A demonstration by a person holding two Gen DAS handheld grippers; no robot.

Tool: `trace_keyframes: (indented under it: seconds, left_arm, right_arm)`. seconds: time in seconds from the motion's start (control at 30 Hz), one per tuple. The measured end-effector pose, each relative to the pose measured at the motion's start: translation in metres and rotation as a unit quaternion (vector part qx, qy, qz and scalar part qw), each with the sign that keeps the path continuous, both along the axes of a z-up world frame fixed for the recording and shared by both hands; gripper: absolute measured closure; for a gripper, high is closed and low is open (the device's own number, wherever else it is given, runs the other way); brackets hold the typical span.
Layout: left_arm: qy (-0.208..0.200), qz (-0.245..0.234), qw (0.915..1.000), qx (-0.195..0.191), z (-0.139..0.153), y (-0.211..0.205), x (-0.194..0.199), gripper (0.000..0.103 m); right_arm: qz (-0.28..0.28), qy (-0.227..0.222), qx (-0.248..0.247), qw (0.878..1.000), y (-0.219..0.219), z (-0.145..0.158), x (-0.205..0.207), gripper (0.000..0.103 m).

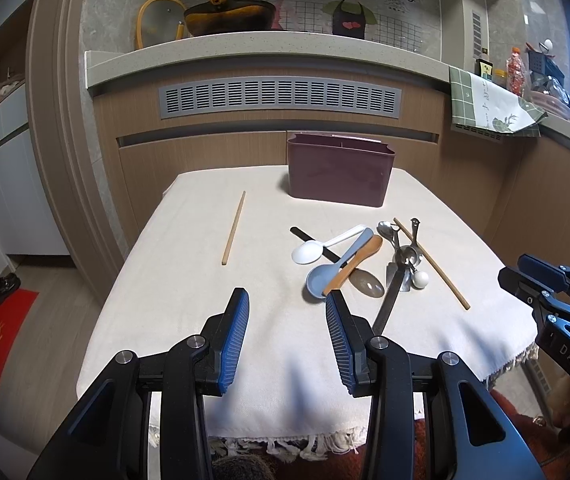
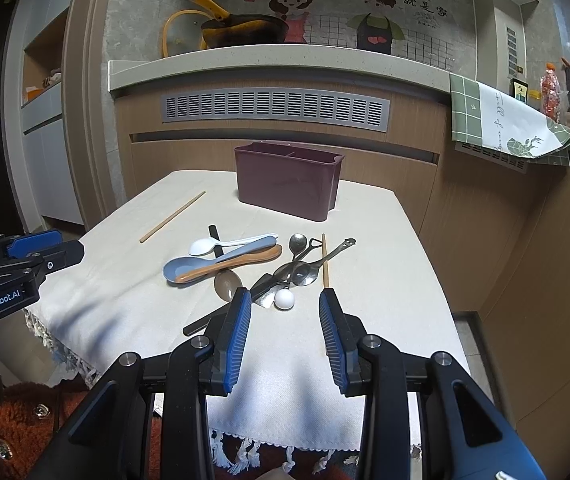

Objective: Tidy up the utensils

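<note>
On the cream tablecloth [image 1: 189, 280] a lone chopstick [image 1: 234, 228] lies at the left, well apart from the rest. The left gripper [image 1: 287, 304] hovers over the near edge, jaws wide, nothing between them. Mid-table sits a heap of spoons [image 1: 341, 258], metal utensils [image 1: 401, 258] and a second chopstick [image 1: 431, 263], with the maroon holder [image 1: 339, 172] behind. The right gripper [image 2: 285, 304] hangs equally wide apart and empty.
</note>
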State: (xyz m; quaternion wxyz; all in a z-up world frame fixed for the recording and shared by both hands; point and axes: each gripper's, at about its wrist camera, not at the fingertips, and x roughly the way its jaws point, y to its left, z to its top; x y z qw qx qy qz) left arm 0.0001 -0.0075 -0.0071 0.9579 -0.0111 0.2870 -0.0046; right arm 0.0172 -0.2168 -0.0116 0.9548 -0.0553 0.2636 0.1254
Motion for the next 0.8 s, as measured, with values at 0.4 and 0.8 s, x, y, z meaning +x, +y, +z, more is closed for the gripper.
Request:
trace_keyframes:
  seconds: [0.4,0.8]
  left_arm:
    - [0.001,-0.001,1.0,0.0,-0.0001,-0.0008,-0.0007,0.062]
    - [0.002,0.0,1.0,-0.001,-0.0002,-0.0019,-0.0014,0.062]
  right_arm:
    - [0.0,0.002,0.001,1.0,-0.0009,-0.0011,0.0008,0.069]
    - [0.0,0.004,0.003,1.0,-0.0021,-0.0034,0.001,0.069]
